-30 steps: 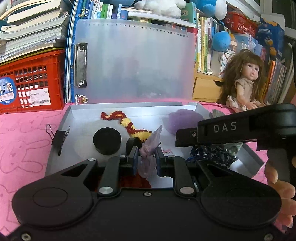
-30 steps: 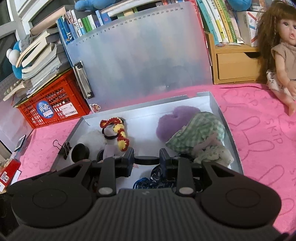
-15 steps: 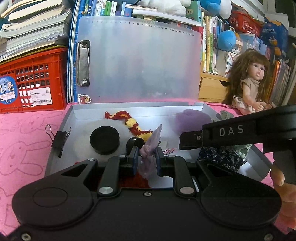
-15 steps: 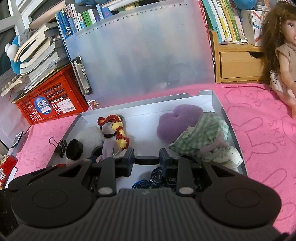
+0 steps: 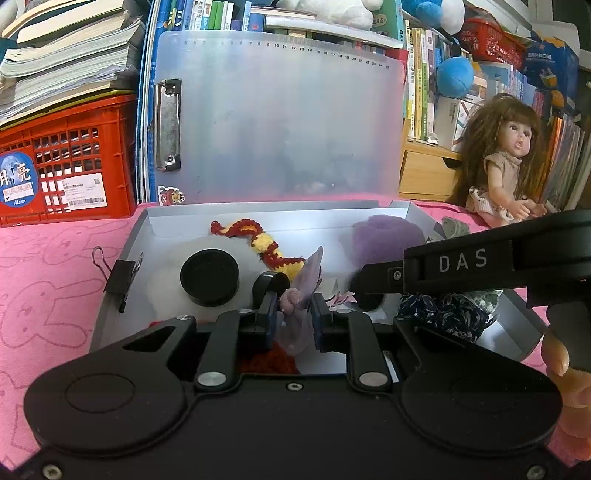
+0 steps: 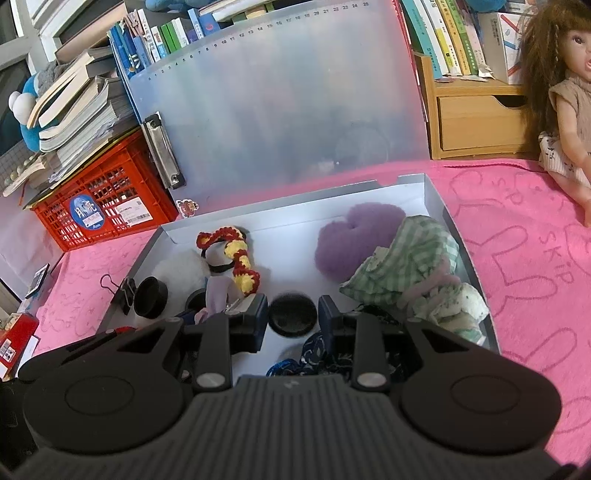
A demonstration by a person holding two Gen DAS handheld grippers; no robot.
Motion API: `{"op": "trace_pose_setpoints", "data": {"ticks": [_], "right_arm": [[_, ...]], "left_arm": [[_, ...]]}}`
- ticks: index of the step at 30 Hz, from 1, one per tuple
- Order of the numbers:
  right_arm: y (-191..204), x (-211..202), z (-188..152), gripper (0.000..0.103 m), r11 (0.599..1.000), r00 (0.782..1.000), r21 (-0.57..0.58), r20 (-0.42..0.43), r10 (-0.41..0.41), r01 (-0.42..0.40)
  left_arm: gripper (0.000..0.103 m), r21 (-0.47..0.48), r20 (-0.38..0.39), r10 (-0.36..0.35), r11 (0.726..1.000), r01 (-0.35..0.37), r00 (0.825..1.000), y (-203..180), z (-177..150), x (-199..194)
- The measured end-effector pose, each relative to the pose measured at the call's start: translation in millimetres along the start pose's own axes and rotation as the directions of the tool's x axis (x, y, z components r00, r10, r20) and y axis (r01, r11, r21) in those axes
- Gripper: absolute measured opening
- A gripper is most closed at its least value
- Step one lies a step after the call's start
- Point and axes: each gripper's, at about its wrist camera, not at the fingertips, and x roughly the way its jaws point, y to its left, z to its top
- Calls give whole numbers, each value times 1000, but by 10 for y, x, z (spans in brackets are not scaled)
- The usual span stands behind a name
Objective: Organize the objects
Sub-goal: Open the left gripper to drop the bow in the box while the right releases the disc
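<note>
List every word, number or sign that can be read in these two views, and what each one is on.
"DAS": on the side of the right hand-held gripper.
"9" up to "25": ruler scale along the top edge of the translucent lid.
"Moon", with large Chinese characters: round blue sticker on the red crate.
"SKIP": pressed into the pink cloth.
Crate's white barcode label and the book spines: too small to read.

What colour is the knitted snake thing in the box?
Red and yellow stripes on the knitted snake, clearest in the right wrist view.
</note>
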Motion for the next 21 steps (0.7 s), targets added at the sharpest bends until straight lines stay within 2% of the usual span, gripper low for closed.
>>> {"op": "trace_pose_setpoints", "data": {"ticks": [4, 6, 8, 12, 16, 21], "right_arm": [[-3, -25, -2, 37, 1000, 1000, 9, 2, 8, -8], [-10, -41, 1, 37, 1000, 1000, 15, 1, 14, -14], [-13, -62, 10, 37, 1000, 1000, 18, -6, 18, -18], [-2, -151, 36, 40, 1000, 1000, 3, 1, 19, -19], [-4, -283, 83, 57, 1000, 1000, 5, 23, 15, -15], [-40, -453, 128, 67, 1000, 998, 25, 53, 15, -17]], "left_arm": [[20, 1, -3, -4, 1000, 4, 1000, -8, 5, -8], [25, 0, -5, -12, 1000, 12, 1000, -14, 7, -19], [38, -3, -7, -32, 999, 32, 999, -22, 12, -31], [51, 11, -2, -38, 999, 38, 999, -87, 29, -88], [62, 22, -10, -38, 999, 38, 999, -130, 50, -151], [81, 33, -27, -52, 998, 53, 998, -166, 73, -258]]}}
